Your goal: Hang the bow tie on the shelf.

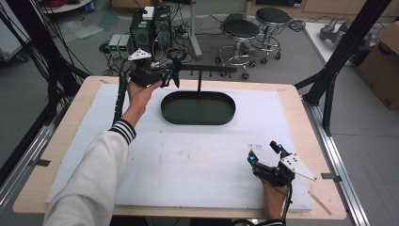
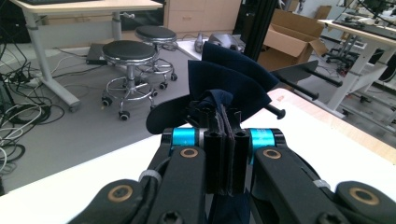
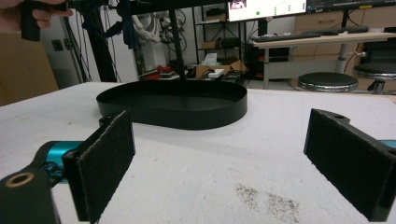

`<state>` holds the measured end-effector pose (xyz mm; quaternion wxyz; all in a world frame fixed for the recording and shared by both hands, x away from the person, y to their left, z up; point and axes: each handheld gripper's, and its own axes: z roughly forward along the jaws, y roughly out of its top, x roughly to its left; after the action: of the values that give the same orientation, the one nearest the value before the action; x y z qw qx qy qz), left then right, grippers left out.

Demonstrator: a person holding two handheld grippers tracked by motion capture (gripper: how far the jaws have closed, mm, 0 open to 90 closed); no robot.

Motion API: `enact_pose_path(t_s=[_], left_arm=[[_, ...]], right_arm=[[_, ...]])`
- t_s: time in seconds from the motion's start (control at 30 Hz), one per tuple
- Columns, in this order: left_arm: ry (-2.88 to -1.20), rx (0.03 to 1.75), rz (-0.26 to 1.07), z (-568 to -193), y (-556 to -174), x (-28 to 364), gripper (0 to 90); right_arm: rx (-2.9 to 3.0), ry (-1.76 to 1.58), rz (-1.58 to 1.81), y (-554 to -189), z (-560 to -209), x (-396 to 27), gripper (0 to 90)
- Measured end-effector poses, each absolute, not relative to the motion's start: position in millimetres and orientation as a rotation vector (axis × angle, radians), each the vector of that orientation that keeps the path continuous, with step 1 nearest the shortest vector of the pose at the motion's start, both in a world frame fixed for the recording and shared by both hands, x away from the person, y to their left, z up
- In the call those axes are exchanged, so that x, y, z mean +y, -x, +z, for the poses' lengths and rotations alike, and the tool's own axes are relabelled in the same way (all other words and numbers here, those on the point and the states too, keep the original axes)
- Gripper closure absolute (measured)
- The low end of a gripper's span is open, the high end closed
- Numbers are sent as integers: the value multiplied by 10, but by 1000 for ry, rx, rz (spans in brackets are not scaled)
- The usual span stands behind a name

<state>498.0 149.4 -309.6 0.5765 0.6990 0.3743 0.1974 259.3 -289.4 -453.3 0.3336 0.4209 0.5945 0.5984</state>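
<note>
Above the far left corner of the white table, the left gripper hung in the air, its jaws clenched on a piece of dark navy cloth — the fabric pinched flat between the two black pads and fanning out in soft folds beyond the fingertips in the left gripper view. The person's left hand, in a white sleeve with striped cuff, held it level with the horizontal bar of a black stand, whose thin upright post rose from a black oval tray set on the table's far middle. In the left gripper view the cloth sat just beside the stand's pegs, though whether it touched them could not be told. Near the table's front right edge, well apart from the tray, the right gripper rested low over the white surface, released and holding nothing — its felt-faced jaws stood wide in the right gripper view, with bare table and a faint grey smudge between them, the tray straight ahead in the distance. Beyond the table, two round stools and a tangle of cables lay on the grey floor, and a cardboard box stood at the right.
</note>
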Motion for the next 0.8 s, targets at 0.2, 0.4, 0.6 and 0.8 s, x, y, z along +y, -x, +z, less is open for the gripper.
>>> enact_pose_path(t_s=[0.2, 0.4, 0.6, 0.8], left_arm=[[-1630, 874, 455, -3089, -4976, 1497, 880], [-1625, 877, 468, -3084, -4981, 1508, 880], [-1619, 877, 469, -3091, -4992, 1514, 880], [-1653, 895, 485, -3131, -5013, 1539, 879]], right_arm=[[1551, -1103, 1569, -2592, -4532, -2895, 78], [1552, -1103, 1567, -2592, -4532, -2893, 78], [1551, -1103, 1568, -2592, -4532, -2894, 78], [1550, -1106, 1569, -2591, -4532, -2893, 78]])
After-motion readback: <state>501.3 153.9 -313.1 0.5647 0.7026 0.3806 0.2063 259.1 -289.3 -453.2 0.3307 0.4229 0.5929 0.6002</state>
